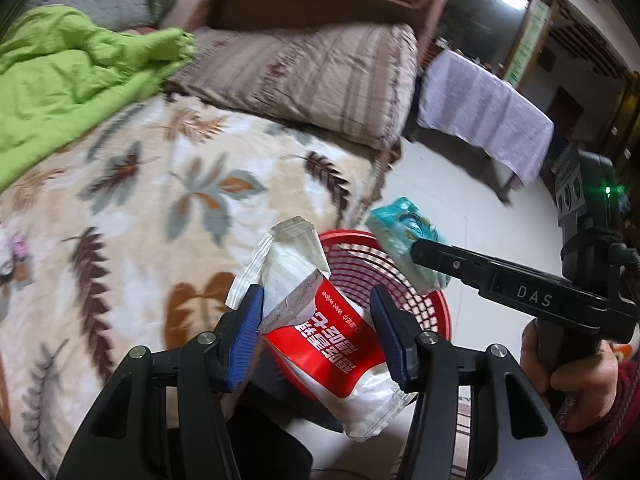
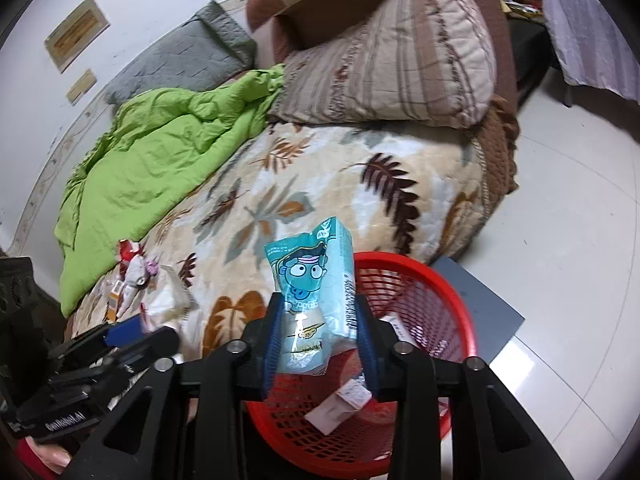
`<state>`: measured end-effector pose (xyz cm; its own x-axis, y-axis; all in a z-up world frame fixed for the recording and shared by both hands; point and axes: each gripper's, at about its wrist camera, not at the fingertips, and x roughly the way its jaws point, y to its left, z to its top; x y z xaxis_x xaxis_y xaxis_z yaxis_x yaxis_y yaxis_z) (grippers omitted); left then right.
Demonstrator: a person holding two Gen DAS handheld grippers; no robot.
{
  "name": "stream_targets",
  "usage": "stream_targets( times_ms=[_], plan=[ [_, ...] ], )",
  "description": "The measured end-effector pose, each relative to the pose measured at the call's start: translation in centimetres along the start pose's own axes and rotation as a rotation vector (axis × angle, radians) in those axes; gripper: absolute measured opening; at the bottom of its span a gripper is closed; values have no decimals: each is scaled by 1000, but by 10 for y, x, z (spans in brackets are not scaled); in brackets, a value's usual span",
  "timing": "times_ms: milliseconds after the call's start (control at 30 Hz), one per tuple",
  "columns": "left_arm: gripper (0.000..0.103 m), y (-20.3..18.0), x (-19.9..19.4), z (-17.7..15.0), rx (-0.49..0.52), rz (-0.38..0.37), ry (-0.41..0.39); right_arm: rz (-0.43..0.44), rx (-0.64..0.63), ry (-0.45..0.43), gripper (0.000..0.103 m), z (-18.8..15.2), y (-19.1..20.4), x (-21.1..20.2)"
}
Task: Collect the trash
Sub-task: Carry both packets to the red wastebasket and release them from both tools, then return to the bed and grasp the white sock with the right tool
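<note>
Both hand-held grippers are over or beside the red basket [image 2: 424, 280], which stands on the floor against the edge of the bed [image 2: 320, 184].

The right hand-held gripper [image 2: 318, 332] is closed on a blue packet [image 2: 312, 280] with a cartoon face, pinched at its lower half and standing upright above the near rim of the basket. The left hand-held gripper [image 1: 316, 328] is wide open; a red and white wipes pack [image 1: 320, 320] lies between its blue pads, touching the left pad and clear of the right, so it appears loose rather than gripped. Whether the pack rests on the basket rim or is in mid-fall cannot be told — the view is blurred.

Risks from here:
- The wipes pack overhangs the near rim of the basket. If it tips outward it lands on the floor beside the basket, not inside.
- The blue packet is soft and held low. Released while above the rim rather than the middle of the basket, it may catch the edge and slide off.
- The two grippers are close over the basket; a careless move could knock them together or tip it.

Wrappers [image 2: 136, 276] lie on the bed, well left of the basket, not yet collected.
</note>
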<state>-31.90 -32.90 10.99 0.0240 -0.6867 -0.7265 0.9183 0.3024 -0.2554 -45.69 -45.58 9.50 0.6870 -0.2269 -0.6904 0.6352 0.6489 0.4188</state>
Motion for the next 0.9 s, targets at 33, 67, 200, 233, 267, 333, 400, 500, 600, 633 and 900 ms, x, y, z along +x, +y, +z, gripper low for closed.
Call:
stream_targets(
  times_ms=[33, 67, 200, 233, 267, 333, 400, 500, 600, 633, 900],
  plan=[
    [57, -4, 6, 1, 2, -21, 11, -4, 2, 0, 48, 1, -2, 0],
    [62, -2, 10, 2, 2, -25, 12, -13, 1, 1, 51, 1, -4, 0],
    [70, 1, 8, 3, -8, -8, 0, -25, 3, -14, 54, 5, -6, -2],
    [70, 3, 6, 2, -11, -3, -3, -17, 1, -16, 54, 5, -5, -2],
    [70, 7, 2, 1, -17, 8, -6, -11, -6, -19, 55, 6, -2, -1],
    [70, 16, -7, -2, -36, 30, -16, 6, -22, -19, 55, 7, 6, 3],
    [70, 27, -19, -6, -59, 57, -30, 34, -41, -6, 55, 6, 18, 10],
    [71, 48, -41, -13, -99, 123, -70, 73, -74, 27, 56, 3, 40, 22],
    [71, 68, -64, -22, -135, 186, -104, 119, -145, 59, 56, -4, 72, 37],
    [71, 77, -73, -25, -153, 209, -117, 139, -178, 70, 56, -6, 86, 42],
    [71, 152, -138, -57, -316, 356, -188, 285, -423, 139, 56, -38, 194, 74]
  ],
)
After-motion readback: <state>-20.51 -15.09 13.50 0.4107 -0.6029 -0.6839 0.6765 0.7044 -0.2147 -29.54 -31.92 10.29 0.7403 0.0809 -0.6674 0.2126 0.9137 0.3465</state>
